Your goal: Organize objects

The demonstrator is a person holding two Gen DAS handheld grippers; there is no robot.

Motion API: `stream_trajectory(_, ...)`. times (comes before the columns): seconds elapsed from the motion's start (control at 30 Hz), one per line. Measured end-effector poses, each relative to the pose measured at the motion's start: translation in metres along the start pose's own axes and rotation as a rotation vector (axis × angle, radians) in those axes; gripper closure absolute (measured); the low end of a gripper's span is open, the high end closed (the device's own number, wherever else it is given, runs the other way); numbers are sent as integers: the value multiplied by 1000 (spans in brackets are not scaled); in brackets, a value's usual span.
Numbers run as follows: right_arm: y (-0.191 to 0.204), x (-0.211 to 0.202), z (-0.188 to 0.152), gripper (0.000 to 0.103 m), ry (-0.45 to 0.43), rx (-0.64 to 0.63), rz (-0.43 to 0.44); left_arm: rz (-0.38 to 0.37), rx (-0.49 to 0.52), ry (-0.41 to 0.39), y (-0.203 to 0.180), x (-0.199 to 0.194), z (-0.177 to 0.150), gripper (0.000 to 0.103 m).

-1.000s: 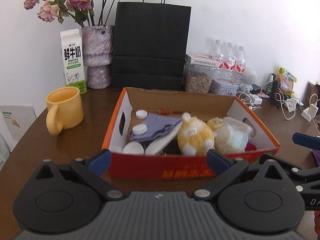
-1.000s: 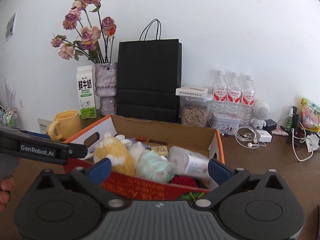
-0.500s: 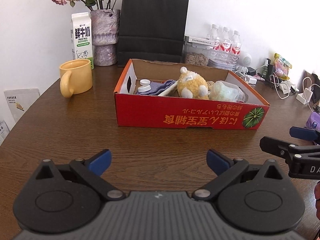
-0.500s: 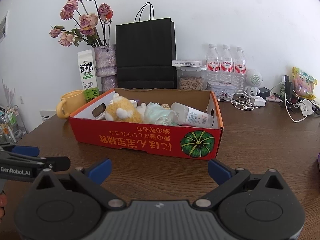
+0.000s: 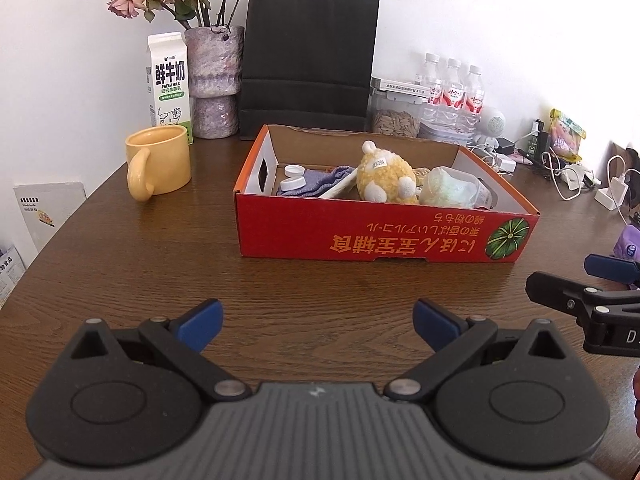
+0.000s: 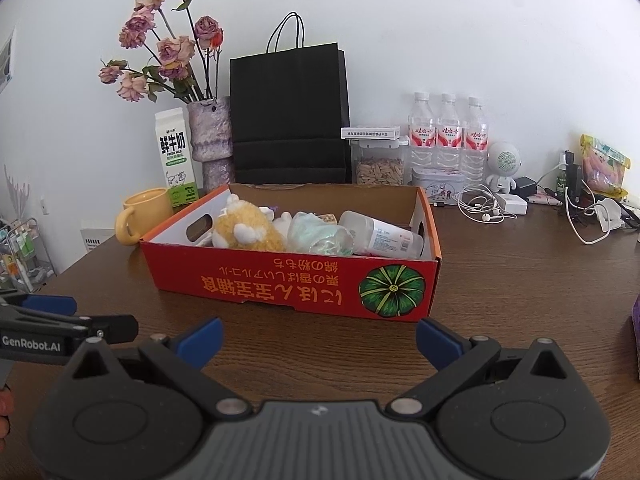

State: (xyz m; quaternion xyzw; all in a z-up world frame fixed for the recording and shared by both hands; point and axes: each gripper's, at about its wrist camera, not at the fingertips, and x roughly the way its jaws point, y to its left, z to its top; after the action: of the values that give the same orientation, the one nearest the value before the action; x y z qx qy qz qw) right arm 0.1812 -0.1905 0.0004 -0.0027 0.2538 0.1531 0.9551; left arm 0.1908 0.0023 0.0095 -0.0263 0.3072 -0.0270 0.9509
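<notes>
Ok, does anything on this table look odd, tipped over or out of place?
The red cardboard box sits with its printed text upside down toward the grippers. Inside, the white plastic bottle lies on its side, and the yellow plush toy is tipped among loose items. Nothing looks spilled or damaged.

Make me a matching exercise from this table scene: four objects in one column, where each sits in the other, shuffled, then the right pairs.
Objects
1. yellow plush toy
2. yellow mug
3. milk carton
4. water bottles

Places
A. behind the mug, beside the flower vase
B. inside the red cardboard box
C. by the wall, right of the black paper bag
D. on the table, left of the box

Pairs: 1-B, 2-D, 3-A, 4-C
</notes>
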Motion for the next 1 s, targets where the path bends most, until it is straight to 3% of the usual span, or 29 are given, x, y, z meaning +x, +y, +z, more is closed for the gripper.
stream_trajectory(1.0, 1, 0, 0, 0, -1, 0, -1, 9, -1, 0, -1, -1, 0, 0)
